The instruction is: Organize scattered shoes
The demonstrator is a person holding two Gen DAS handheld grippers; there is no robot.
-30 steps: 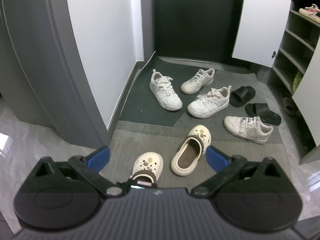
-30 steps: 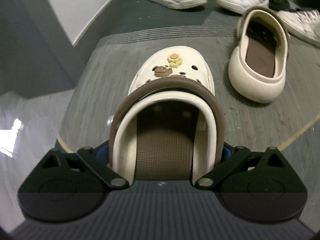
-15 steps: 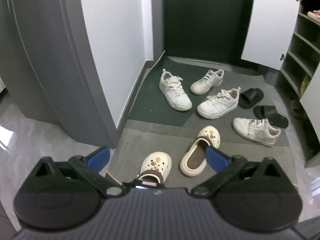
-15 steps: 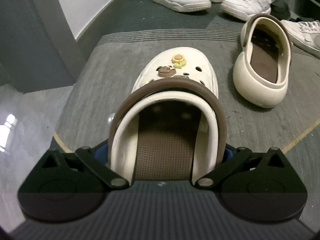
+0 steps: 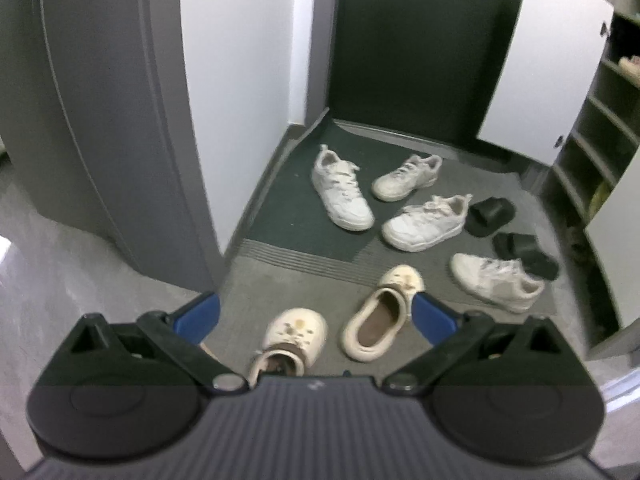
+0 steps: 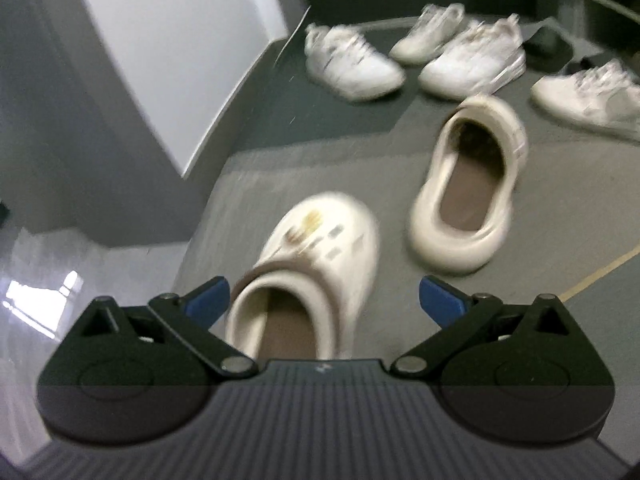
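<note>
Right wrist view, blurred, looks down on a cream clog with a brown strap and small charms on its toe, lying on the grey mat. Its heel sits between the blue-tipped fingers of the right gripper, which are spread wide with a clear gap on each side of the shoe, gripping nothing. Just right of this clog and a little farther off lies its mate, a second cream clog with a brown footbed, heel toward the camera and toe angled away to the right; the two are near but apart.

Beyond the charm clog, on the dark green mat, lie three white sneakers: one pointing toward the camera, a smaller one to its right, and a third in front of that. Farther right of the clogs rests a fourth white sneaker, with two black slides behind it.

From the left wrist, the left gripper hangs above the charm clog with its blue fingers wide apart and empty. Left of the clog stand a white wall and a grey door frame; far right of it, an open shoe cabinet with a white door.
</note>
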